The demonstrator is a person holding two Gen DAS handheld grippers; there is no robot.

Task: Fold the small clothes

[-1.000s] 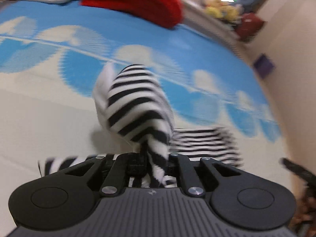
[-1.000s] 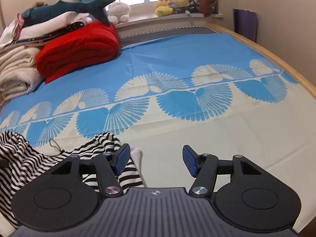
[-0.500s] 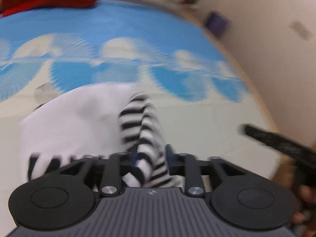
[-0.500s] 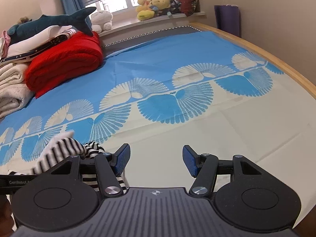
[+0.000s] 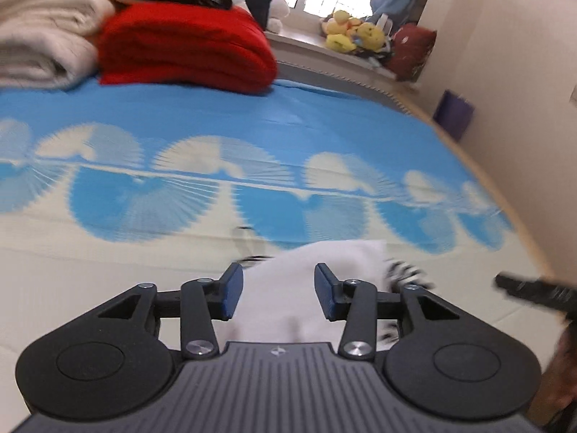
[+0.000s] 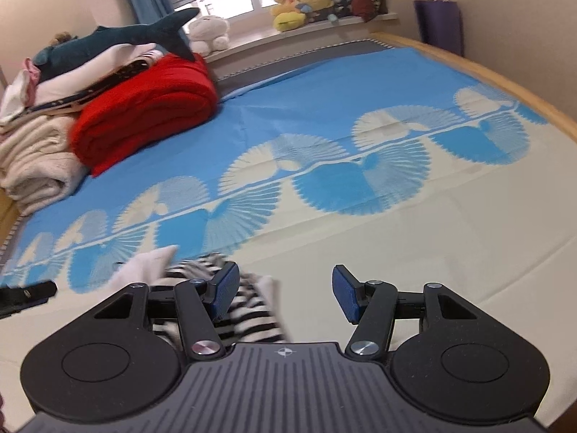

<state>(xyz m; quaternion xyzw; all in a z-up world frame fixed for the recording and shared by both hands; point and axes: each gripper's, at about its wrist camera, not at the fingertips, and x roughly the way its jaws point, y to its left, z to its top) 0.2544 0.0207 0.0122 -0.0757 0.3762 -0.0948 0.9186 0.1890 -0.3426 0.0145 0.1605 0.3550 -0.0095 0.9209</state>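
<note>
Now the striped garment (image 6: 249, 303) lies crumpled on the bed (image 6: 450, 238), white inside up, just beyond the left gripper (image 5: 276, 294) with its fingers apart and empty, nearer it than the right gripper (image 6: 285, 294), whose empty fingers are closing.

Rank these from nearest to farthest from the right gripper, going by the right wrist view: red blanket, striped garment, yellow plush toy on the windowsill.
1. Striped garment: just beside the right gripper, by its left finger, not between the closing jaws.
2. Red blanket: folded, far left on the bed.
3. Yellow plush toy: on the windowsill beyond the bed.
</note>
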